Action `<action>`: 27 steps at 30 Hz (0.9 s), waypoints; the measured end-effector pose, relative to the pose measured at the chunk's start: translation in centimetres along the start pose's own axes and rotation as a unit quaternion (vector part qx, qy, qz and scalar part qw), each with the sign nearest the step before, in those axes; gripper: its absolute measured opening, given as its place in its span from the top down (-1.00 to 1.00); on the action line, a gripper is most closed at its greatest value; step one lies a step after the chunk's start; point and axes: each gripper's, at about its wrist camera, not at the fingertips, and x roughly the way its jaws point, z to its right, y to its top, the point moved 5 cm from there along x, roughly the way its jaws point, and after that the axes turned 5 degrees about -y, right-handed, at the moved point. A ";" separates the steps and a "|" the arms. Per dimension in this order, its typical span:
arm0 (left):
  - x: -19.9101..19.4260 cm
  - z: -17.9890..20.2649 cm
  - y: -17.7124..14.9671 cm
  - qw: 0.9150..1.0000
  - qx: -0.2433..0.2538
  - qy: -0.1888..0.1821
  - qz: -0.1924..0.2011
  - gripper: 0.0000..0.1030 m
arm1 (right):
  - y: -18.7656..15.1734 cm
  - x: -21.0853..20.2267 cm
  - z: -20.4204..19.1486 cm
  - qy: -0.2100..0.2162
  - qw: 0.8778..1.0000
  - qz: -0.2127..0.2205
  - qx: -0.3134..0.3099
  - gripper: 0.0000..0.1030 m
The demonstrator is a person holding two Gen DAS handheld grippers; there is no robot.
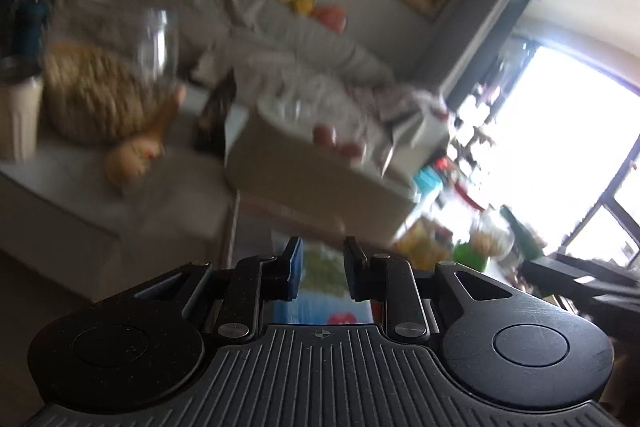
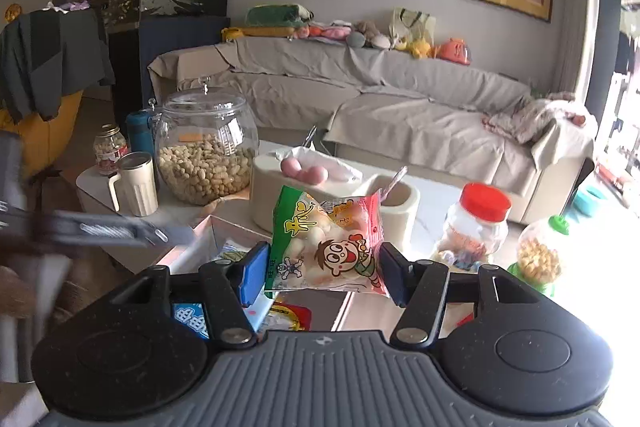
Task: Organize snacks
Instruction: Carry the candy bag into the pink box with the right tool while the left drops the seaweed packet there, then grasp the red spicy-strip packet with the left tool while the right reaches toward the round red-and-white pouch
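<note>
The right tongs [image 2: 322,273] grip the snack packet [image 2: 328,247] directly above the open box [image 2: 212,235], while the left tongs [image 1: 322,269] hang half-open, empty.

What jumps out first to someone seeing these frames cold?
Front and centre in the right wrist view, the right gripper clamps a bright snack packet with a cartoon face, held above an open box. Behind it to the left, a big glass jar of peanuts stands on the table. The left wrist view is tilted and motion-blurred, with the left gripper holding nothing.
</note>
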 end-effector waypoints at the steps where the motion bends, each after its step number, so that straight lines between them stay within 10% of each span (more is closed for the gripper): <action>1: -0.9 0.2 0.1 1.000 0.002 -0.001 0.009 0.51 | 0.0 0.2 0.1 0.004 1.000 -0.001 0.003 -0.13; 15: -6.3 5.1 -6.1 0.998 0.004 -0.037 -0.047 0.51 | -0.4 3.9 -1.2 0.118 0.990 -0.044 0.065 -0.50; 22: -4.8 9.1 -11.0 0.986 0.041 -0.060 -0.148 0.51 | -4.4 -0.3 6.5 0.014 0.998 -0.021 0.056 -0.56; 27: -3.0 11.4 -15.0 0.974 0.084 -0.086 -0.192 0.51 | -10.5 0.1 13.5 -0.079 0.986 -0.081 0.120 -0.56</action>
